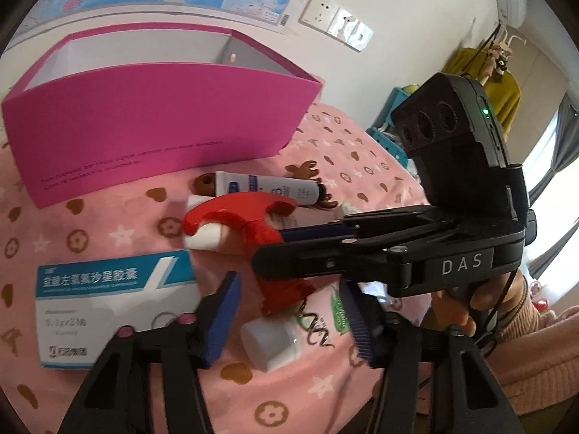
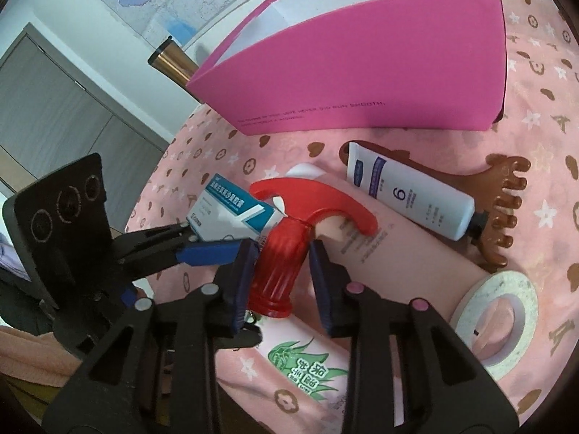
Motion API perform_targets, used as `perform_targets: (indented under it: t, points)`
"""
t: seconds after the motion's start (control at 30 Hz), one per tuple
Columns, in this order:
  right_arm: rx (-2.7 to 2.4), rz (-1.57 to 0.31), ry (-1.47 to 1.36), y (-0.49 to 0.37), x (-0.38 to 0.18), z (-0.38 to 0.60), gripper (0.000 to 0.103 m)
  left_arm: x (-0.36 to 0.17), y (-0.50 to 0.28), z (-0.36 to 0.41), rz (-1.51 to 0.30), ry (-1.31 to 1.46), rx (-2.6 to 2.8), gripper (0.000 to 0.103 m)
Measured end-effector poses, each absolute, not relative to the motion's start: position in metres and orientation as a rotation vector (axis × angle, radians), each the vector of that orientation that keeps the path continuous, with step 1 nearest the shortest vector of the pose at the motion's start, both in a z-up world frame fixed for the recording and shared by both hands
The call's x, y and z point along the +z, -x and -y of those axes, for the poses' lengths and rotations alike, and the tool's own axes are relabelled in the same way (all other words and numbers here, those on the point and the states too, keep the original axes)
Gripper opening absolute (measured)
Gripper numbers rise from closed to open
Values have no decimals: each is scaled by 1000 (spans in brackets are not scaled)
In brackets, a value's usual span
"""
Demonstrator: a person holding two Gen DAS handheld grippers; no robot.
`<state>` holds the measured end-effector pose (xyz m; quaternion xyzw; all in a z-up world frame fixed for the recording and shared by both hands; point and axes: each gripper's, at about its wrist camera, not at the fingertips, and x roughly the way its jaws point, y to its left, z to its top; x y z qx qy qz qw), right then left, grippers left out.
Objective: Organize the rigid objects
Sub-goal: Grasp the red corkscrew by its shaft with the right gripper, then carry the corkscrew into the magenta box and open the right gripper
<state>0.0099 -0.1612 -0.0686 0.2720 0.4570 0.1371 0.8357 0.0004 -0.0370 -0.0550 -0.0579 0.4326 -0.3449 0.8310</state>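
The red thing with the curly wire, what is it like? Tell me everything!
The red corkscrew looks like shiny hard plastic. It has a curved, wing-shaped handle on top, with a hole through one arm, and a ribbed round body flaring at the bottom. A dark metal spiral sticks out of that end. The right gripper has its blue pads either side of the body, seemingly pinching it. It sits among bottles and tubes on the pink cloth, in front of the pink box.
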Motion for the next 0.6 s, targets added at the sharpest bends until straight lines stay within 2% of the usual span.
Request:
perform_targets:
  t: [0.13, 0.6]
  points:
    - [294, -950, -588, -8, -67, 163, 30, -51, 0, 40, -899, 102, -708, 40]
    - [301, -851, -557, -2, -35, 169, 28, -12, 7, 48, -788, 28, -696, 40]
